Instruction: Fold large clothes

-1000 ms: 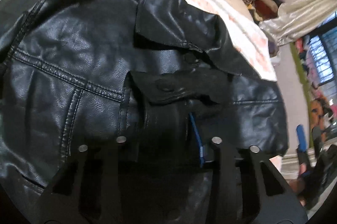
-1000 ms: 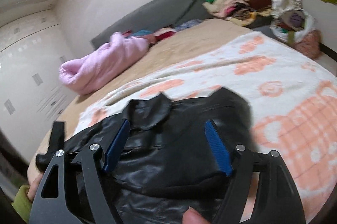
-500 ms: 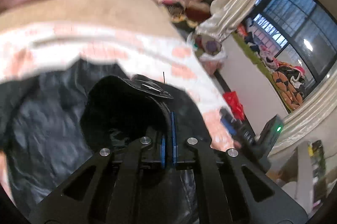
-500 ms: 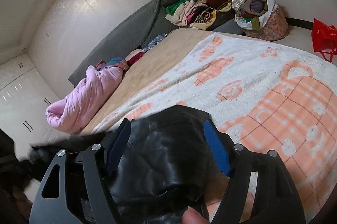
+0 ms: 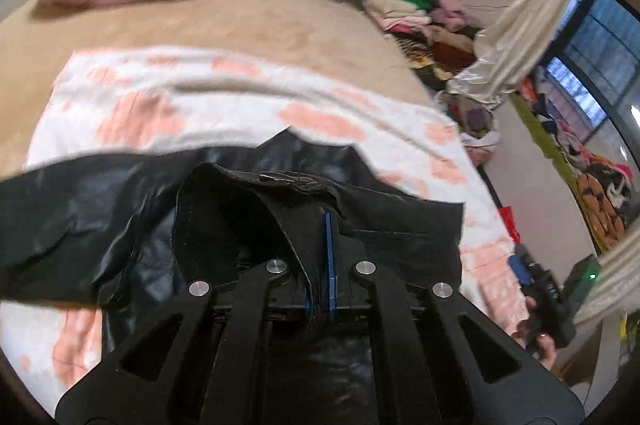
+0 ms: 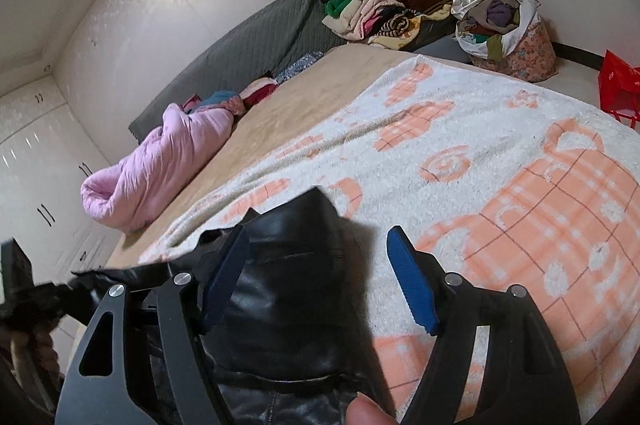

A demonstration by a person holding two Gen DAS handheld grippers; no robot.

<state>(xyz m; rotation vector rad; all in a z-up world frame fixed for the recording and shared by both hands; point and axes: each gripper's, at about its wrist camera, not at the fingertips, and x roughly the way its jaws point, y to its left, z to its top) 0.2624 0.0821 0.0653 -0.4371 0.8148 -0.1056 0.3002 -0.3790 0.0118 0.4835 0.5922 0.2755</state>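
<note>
A black leather jacket (image 5: 132,225) lies on a white and orange towel blanket (image 5: 168,97) on the bed. My left gripper (image 5: 320,225) is shut on a fold of the jacket and holds it lifted above the rest of the garment. In the right wrist view the jacket (image 6: 288,289) lies under and between my right gripper's blue pads (image 6: 412,285). My right gripper (image 6: 316,281) is open just above the jacket's edge, holding nothing. It also shows far right in the left wrist view (image 5: 536,285). The lower jacket is hidden behind the gripper bodies.
A pink quilt (image 6: 160,165) lies rolled at the far side of the tan bed (image 6: 320,85). A grey headboard cushion (image 6: 240,41), a pile of clothes (image 6: 384,5) and a flowered bag of clothes (image 6: 508,33) stand beyond. A red bag (image 6: 620,89) sits on the floor.
My left gripper has shut on a jacket fold and lifted it, tilting up toward the headboard. My right gripper stayed open and moved along the jacket's edge.
</note>
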